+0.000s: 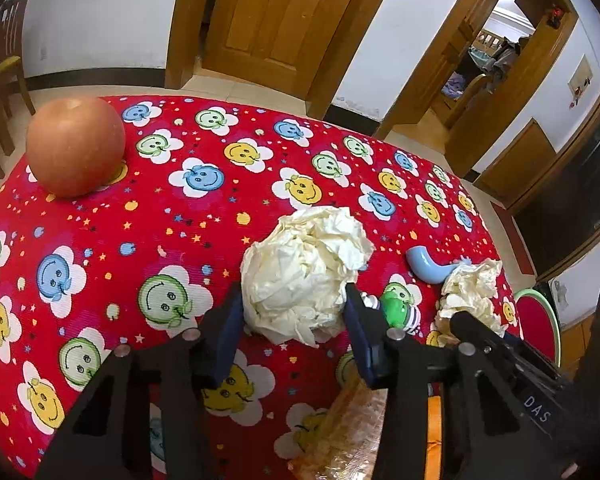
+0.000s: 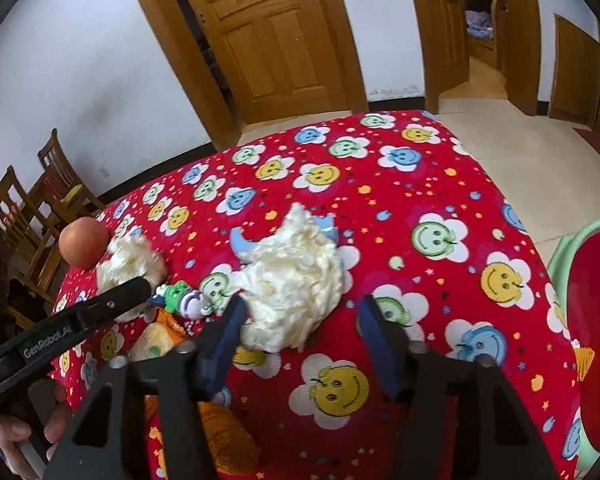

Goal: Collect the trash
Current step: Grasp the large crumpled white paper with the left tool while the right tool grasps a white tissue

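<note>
Two crumpled cream paper balls lie on the red smiley-face tablecloth [image 1: 148, 216]. My left gripper [image 1: 294, 312] has its jaws on both sides of the left paper ball [image 1: 304, 268], touching it; the ball rests on the cloth. That ball also shows in the right wrist view [image 2: 130, 260], with the left gripper [image 2: 112, 300] beside it. My right gripper [image 2: 300, 316] is open, its left finger at the edge of the right paper ball [image 2: 292, 280], which also shows in the left wrist view [image 1: 472, 292].
An apple [image 1: 76, 146] sits at the table's far left. A blue spoon [image 1: 428, 266] lies behind the right ball. A green toy figure [image 1: 398, 310] lies between the balls. A snack packet [image 1: 340, 428] lies near me. A red and green bin [image 2: 592, 340] stands at the right.
</note>
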The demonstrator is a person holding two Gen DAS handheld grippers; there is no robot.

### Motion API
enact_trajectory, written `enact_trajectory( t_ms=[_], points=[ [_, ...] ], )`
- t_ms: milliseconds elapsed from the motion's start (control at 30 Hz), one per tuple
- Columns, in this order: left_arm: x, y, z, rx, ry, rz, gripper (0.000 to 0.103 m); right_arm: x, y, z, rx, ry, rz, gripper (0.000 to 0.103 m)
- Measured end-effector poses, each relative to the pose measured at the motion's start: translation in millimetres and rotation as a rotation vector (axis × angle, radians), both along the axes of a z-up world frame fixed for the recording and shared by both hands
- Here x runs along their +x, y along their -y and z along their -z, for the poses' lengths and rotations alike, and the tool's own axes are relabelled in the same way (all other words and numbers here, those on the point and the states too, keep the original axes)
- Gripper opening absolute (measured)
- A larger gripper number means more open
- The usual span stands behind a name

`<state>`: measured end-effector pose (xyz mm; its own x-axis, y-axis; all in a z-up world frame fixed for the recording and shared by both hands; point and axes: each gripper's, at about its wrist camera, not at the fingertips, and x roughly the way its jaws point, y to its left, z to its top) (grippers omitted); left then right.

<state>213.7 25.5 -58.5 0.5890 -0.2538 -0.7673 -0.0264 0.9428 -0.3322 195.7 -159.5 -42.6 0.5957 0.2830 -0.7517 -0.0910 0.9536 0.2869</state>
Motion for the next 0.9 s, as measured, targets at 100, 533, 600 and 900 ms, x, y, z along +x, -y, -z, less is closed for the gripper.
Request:
enact_trajectory(
  t_ms=[100,533,600,900],
  points=[
    [-1.6,0.7,-2.9,0.005,0.006,0.002,0.046,-2.7,-1.7,-2.5,-0.009,0.016,-0.008,0.036],
    [-18.6,-6.4,-37.6,-0.018,0.078,-0.002,0.045,-23.7,11.2,-29.0,-0.012,0.072,0.017,0.022],
    [-20.8,-5.0,-43.5,-0.016,0.081,-0.003,0.045,-30.4,16.3,-35.0,-0.006,0.081,0.025,0.016],
    [-51.4,5.1,-68.0,-0.019,0.101,0.015,0.045,-55.6,36.1,-53.5,0.012,0.129,0.034,0.015]
  ],
)
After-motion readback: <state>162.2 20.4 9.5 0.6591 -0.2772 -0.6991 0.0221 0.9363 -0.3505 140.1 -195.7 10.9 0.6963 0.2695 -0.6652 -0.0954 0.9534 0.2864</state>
